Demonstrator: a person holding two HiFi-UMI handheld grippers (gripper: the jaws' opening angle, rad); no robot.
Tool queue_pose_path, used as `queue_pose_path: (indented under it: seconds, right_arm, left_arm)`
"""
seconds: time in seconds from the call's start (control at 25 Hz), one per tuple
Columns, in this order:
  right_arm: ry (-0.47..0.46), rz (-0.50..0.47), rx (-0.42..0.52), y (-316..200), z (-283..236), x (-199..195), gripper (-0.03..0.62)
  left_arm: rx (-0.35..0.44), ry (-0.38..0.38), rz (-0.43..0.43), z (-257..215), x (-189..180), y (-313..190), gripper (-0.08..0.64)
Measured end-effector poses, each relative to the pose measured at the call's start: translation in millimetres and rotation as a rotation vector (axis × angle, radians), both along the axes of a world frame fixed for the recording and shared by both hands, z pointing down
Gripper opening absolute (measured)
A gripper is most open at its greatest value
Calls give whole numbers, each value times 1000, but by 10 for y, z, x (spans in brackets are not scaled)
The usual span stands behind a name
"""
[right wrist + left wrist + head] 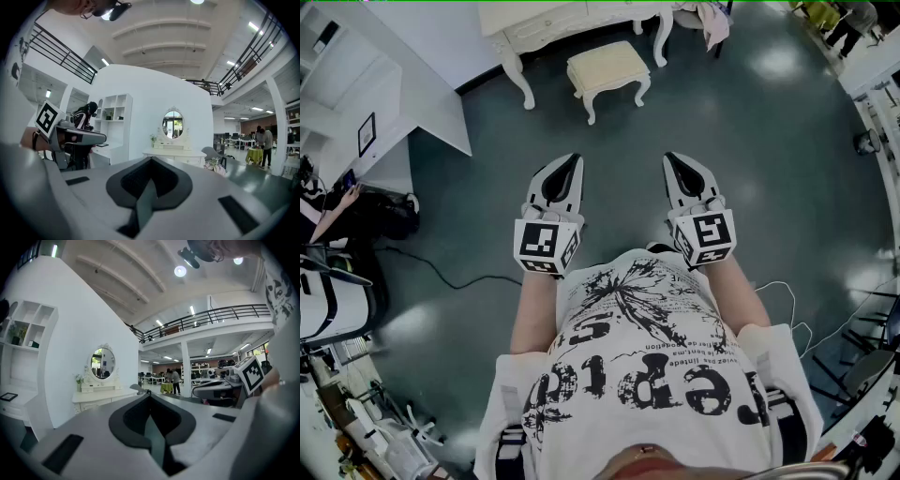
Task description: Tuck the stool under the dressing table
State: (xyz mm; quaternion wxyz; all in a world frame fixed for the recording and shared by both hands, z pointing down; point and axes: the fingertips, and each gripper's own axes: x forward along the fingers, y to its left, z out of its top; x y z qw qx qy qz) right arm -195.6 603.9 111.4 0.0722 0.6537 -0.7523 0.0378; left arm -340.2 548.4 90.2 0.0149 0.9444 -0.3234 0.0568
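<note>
The cream-cushioned stool [607, 70] with white curved legs stands on the dark floor just in front of the white dressing table [572, 19], outside its leg space. Both grippers hang at waist height well short of the stool, apart from it. My left gripper [571, 160] and right gripper [671, 158] point toward it, each with jaws pressed together and nothing between them. The left gripper view shows the dressing table [96, 397] and its oval mirror [102, 363] beyond the left gripper [149, 395]. The right gripper view shows the table [172, 154] past the right gripper [151, 159]. The stool is hidden in both gripper views.
A white angled partition [422, 89] with shelves stands to the left. A person [342, 208] sits at far left, and a black cable [441, 274] trails across the floor. A chair draped with pink cloth [711, 21] stands right of the table. More cables [787, 302] lie at right.
</note>
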Motion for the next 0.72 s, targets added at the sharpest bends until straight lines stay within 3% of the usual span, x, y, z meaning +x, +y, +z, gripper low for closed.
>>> queue_pose_path:
  seconds: [0.44, 0.72]
  right_arm:
    - [-35, 17, -2, 25, 6, -42, 17]
    - [-49, 32, -59, -36, 306, -36, 17]
  left_arm:
    - [-13, 4, -1, 30, -92, 12, 20]
    - [-62, -12, -25, 319, -189, -67, 20]
